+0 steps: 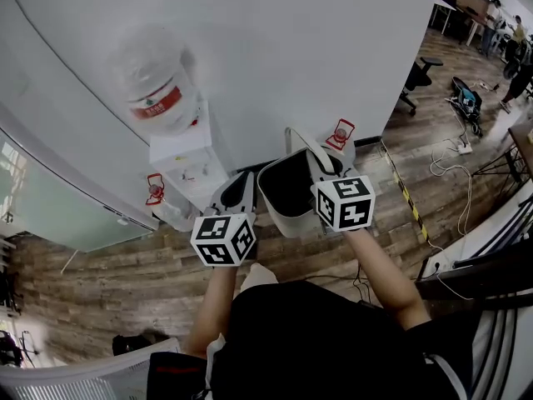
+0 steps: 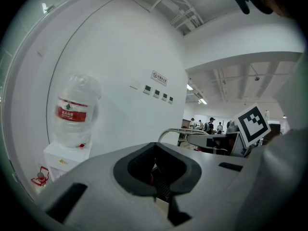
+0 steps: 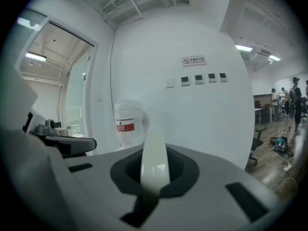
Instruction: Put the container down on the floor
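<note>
Premises: an office with a white wall (image 1: 333,48) and a wood-pattern floor (image 1: 108,282). A water dispenser (image 1: 187,173) stands against the wall at the left and carries an upturned bottle (image 1: 158,82) with a red label. An office chair (image 1: 419,75) and loose cables (image 1: 450,152) lie well to the right. A yellow-and-black tape strip (image 1: 408,194) runs across the floor.

Task item: the white container (image 1: 268,202), dark inside, is held up in front of the person at gripper height, clear of the floor. It sits between the two grippers.

Right gripper (image 1: 321,163): the jaws are closed on a white strip of the container (image 3: 154,162). Whether that strip is the rim or a handle cannot be told.

Left gripper (image 1: 241,177): the jaws are together with nothing between them. They lie just beside the container's left wall; contact cannot be confirmed. The container's curved rim (image 2: 175,131) shows to the right in the left gripper view.
</note>
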{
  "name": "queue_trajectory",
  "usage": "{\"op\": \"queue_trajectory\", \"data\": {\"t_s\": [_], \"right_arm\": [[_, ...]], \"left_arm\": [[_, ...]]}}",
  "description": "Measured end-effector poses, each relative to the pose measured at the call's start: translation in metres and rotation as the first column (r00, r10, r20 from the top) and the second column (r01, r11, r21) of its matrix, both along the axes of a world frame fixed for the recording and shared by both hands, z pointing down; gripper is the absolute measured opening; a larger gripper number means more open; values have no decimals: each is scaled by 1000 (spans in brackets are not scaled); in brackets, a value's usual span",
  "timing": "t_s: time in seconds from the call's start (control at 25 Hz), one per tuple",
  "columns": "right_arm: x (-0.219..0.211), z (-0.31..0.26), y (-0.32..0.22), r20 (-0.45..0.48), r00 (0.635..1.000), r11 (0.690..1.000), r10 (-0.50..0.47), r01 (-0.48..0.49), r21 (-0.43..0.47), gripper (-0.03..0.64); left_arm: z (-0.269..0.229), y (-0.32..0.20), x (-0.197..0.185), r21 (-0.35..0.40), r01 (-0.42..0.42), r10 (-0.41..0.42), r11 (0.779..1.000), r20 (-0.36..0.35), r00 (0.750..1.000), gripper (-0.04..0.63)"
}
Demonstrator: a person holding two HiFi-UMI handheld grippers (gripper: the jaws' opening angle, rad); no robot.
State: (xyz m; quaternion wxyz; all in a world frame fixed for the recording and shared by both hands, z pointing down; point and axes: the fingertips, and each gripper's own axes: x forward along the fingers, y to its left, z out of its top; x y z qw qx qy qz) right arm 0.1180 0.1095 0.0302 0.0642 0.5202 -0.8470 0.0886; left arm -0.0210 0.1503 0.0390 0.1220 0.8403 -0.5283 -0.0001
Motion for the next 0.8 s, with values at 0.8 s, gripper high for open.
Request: {"op": "queue_trajectory", "data": {"t_s": [0.8], "right_arm": [[-22,16,-83,-16,999,998,35,-36,-55,28]], "left_arm": [[12,-80,-25,-40,-10,10,999,2,1000,12]]}}
